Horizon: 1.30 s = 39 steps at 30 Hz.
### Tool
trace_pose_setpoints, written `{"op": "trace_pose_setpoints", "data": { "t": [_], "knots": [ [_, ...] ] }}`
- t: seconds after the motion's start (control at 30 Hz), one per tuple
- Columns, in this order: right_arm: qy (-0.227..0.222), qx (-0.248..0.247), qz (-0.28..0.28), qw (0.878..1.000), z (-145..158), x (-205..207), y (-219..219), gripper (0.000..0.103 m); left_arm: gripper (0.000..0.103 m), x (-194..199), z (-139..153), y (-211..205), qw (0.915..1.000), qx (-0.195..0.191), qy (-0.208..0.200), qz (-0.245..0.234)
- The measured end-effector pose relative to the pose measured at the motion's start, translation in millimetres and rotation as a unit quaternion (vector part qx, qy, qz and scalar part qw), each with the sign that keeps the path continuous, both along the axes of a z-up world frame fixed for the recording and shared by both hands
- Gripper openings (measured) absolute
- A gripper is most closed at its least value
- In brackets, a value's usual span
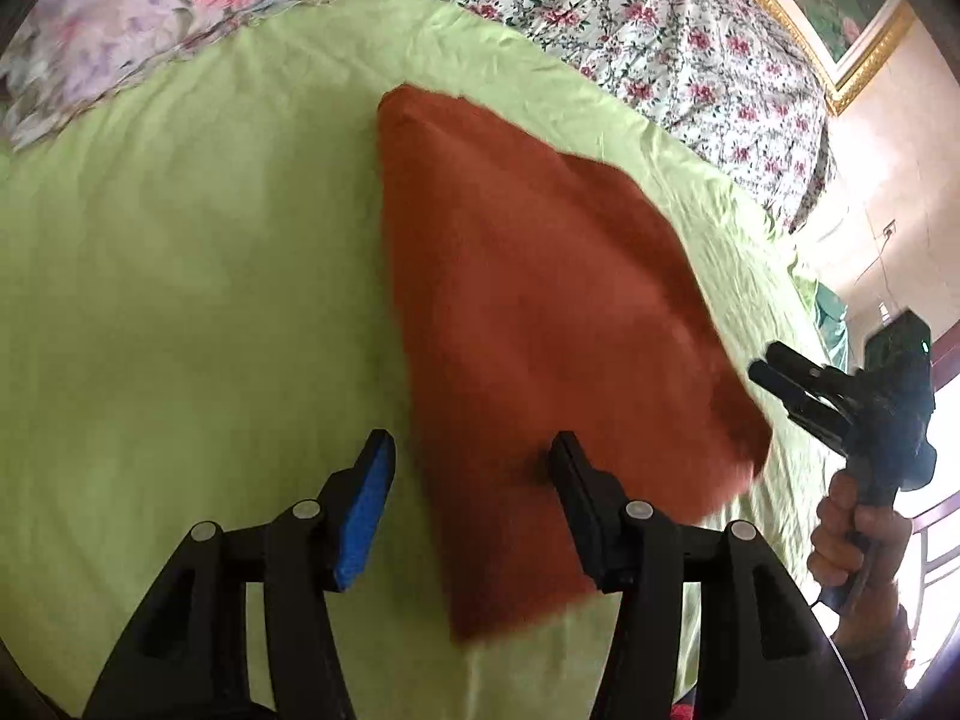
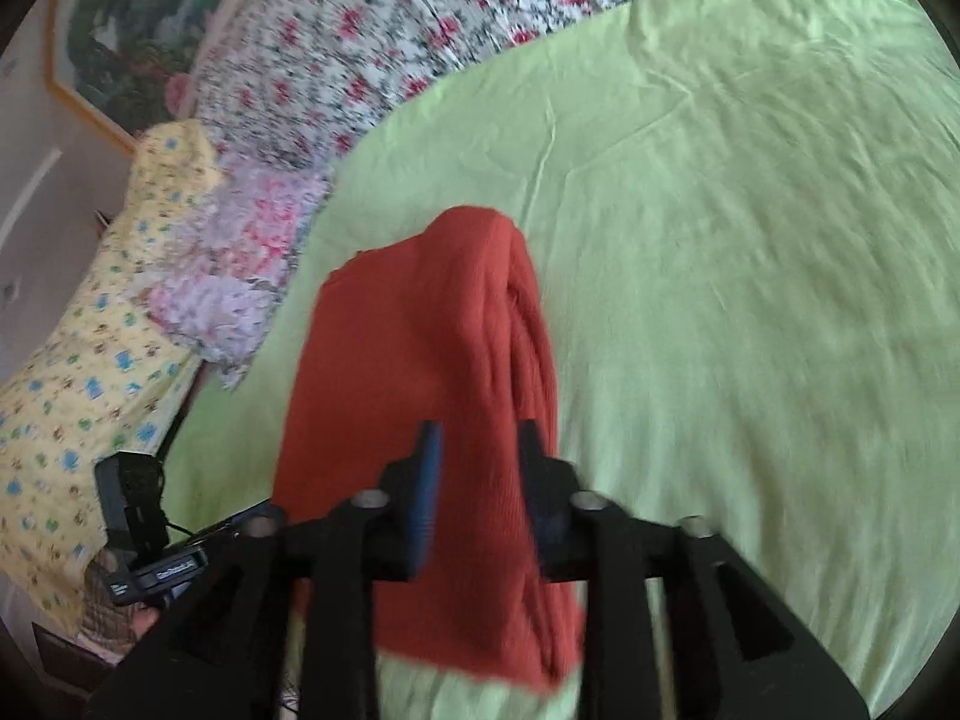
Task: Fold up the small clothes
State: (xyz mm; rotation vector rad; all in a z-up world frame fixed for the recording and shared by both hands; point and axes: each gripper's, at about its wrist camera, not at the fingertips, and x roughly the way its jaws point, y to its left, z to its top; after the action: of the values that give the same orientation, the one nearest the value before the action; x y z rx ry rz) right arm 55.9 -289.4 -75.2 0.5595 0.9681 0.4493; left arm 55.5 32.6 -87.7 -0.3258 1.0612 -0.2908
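Both tongs, left (image 1: 471, 480) and right (image 2: 477, 450), gape, gripping nothing. Your cloth (image 1: 528, 300) runs lengthwise straight ahead of each; neither is clearly nearer.

This is a bedroom in a home. A bed spread with a light green sheet (image 1: 180, 276) fills most of both views. Along the top of each frame lies a white quilt printed with red flowers (image 1: 648, 18), and at the left of the right wrist view sit a yellow patterned pillow (image 2: 90, 372) and a pastel floral one (image 2: 240, 264). A gold-framed painting (image 1: 840, 18), probably a landscape, hangs on the pale wall at upper right of the left wrist view.
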Motion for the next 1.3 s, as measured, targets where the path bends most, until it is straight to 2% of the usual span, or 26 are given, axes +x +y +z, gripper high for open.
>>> {"op": "trace_pose_setpoints", "data": {
  "t": [0.07,0.2,0.27,0.33,0.43,0.47,0.53,0.6,0.7,0.77,0.83,0.93,1.0,1.07,1.2,1.3],
  "knots": [
    [0.014,0.007,-0.016,1.0,-10,-24,-1,0.056,0.055,-21,-5,4,0.9998,-0.014,0.01,0.006],
    [0.012,0.0,-0.007,1.0,-22,-48,-2,0.056,0.055,-44,-13,10,0.9998,-0.007,0.005,0.016],
    [0.013,0.016,-0.008,1.0,-24,-52,-2,0.056,0.055,-53,-15,10,0.9998,-0.015,0.004,0.009],
    [0.007,0.018,-0.006,1.0,-24,-53,0,0.056,0.055,-59,-16,1,1.0,-0.004,0.001,-0.007],
    [0.012,0.009,0.004,1.0,-29,-51,6,0.055,0.055,-65,-22,-11,0.9991,0.04,-0.002,-0.013],
    [0.011,0.008,0.003,1.0,-31,-50,7,0.053,0.055,-64,-23,-12,0.9988,0.049,-0.009,-0.006],
    [0.016,-0.001,0.003,1.0,-34,-46,11,0.037,0.053,-60,-25,-11,0.9986,0.05,-0.012,0.009],
    [0.023,0.002,0.002,1.0,-36,-45,11,0.014,0.052,-57,-21,-9,0.9983,0.049,-0.022,0.024],
    [-0.004,0.003,-0.001,1.0,-21,-51,6,0.011,0.05,-57,-18,-5,0.9948,0.076,-0.031,0.06],
    [-0.024,-0.009,-0.006,1.0,-10,-56,3,0.009,0.05,-58,-24,2,0.995,0.066,-0.025,0.071],
    [-0.017,-0.041,0.003,0.999,-17,-55,5,0.008,0.05,-62,-29,7,0.9948,0.064,-0.028,0.074],
    [0.005,-0.091,0.011,0.996,-44,-51,16,0.008,0.05,-66,-28,2,0.9941,0.085,-0.032,0.059],
    [0.005,-0.081,-0.001,0.997,-49,-51,12,0.008,0.049,-71,-24,1,0.9951,0.084,-0.029,0.042],
    [0.007,-0.081,-0.005,0.997,-46,-52,8,0.01,0.049,-75,-19,5,0.9975,0.063,-0.021,0.025],
    [0.014,-0.087,-0.018,0.996,-33,-59,-2,0.032,0.049,-83,3,12,0.9987,0.027,-0.041,0.01],
    [-0.02,-0.062,-0.045,0.997,-6,-73,-13,0.033,0.048,-84,26,8,0.9971,0.007,-0.076,-0.005]
  ]
}}
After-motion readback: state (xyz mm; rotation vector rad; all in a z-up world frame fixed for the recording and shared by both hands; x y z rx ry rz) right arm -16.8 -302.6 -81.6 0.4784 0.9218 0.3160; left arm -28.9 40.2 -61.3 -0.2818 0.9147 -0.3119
